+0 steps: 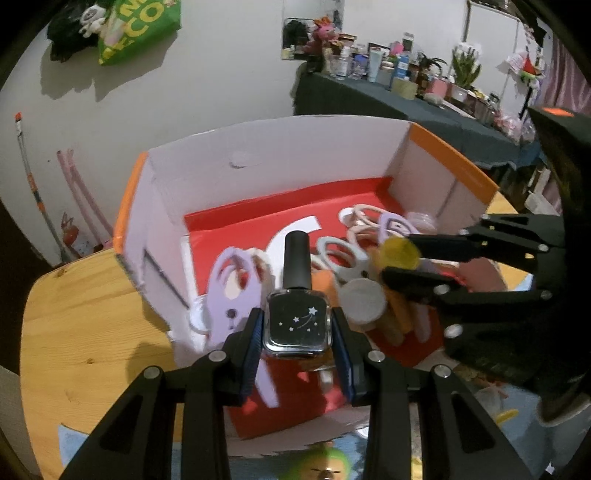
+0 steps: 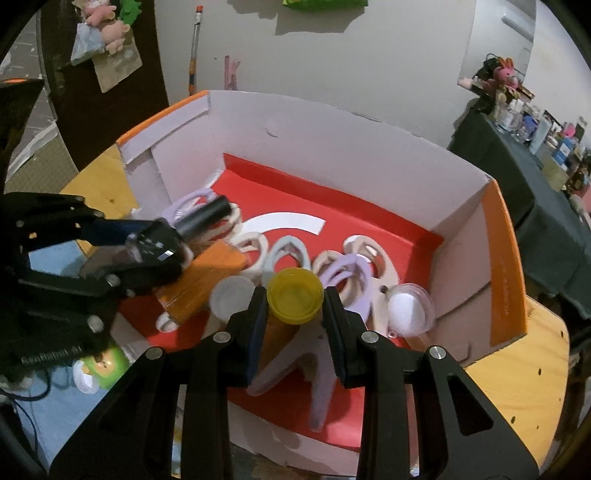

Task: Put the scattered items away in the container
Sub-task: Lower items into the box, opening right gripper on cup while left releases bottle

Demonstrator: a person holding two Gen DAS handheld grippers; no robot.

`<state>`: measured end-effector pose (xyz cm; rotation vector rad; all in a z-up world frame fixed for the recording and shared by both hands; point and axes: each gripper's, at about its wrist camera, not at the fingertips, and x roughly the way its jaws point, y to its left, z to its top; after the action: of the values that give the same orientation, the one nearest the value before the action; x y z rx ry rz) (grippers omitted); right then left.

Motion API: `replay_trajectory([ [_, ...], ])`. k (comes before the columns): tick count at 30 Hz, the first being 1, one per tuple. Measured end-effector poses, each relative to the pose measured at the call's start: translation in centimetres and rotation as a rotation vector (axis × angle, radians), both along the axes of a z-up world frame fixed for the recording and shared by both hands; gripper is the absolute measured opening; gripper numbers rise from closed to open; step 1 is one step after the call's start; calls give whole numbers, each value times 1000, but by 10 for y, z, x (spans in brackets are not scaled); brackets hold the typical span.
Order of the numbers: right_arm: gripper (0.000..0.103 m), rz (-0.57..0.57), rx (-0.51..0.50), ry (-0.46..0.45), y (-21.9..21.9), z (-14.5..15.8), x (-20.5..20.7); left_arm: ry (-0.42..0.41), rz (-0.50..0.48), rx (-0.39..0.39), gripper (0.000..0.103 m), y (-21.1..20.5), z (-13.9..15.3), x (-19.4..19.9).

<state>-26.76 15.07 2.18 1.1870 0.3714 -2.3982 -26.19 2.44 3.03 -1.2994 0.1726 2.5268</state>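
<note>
Left gripper (image 1: 297, 328) clamps polish bottle (image 1: 297, 317) by flat glass sides: slippery, fragile. Right gripper (image 2: 294, 314) pinches light yellow cap (image 2: 294, 300) over box (image 2: 504, 258).

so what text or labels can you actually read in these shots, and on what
"CO", part of larger white lettering, cut off: green bag on the wall.
Embossed lettering, reads roughly "GenRobot AI", unsure: body of the left tool.
Small vertical print, too blurred to read: orange edge of the box.
No words, only white stars: black bottle.
Labels on the far shelf bottles: too small.
</note>
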Motion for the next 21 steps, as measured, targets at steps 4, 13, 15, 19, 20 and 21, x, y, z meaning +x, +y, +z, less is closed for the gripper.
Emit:
replay_trajectory([
  [4, 29, 9, 14, -10, -5, -4, 0, 2, -14, -20, 38, 8, -3, 1],
  [13, 29, -2, 7, -18, 0, -7, -1, 0, -3, -13, 38, 8, -5, -1],
  [15, 29, -2, 8, -20, 0, -8, -2, 1, -3, -15, 38, 8, -5, -1],
  [19, 29, -2, 6, -20, 0, -8, -2, 3, -3, -19, 38, 8, -5, -2],
  [20, 29, -2, 7, -20, 0, -8, -2, 3, -2, -18, 38, 8, -5, -2],
  [21, 29, -2, 6, -21, -1, -8, -2, 2, -2, -18, 38, 8, -5, -2],
])
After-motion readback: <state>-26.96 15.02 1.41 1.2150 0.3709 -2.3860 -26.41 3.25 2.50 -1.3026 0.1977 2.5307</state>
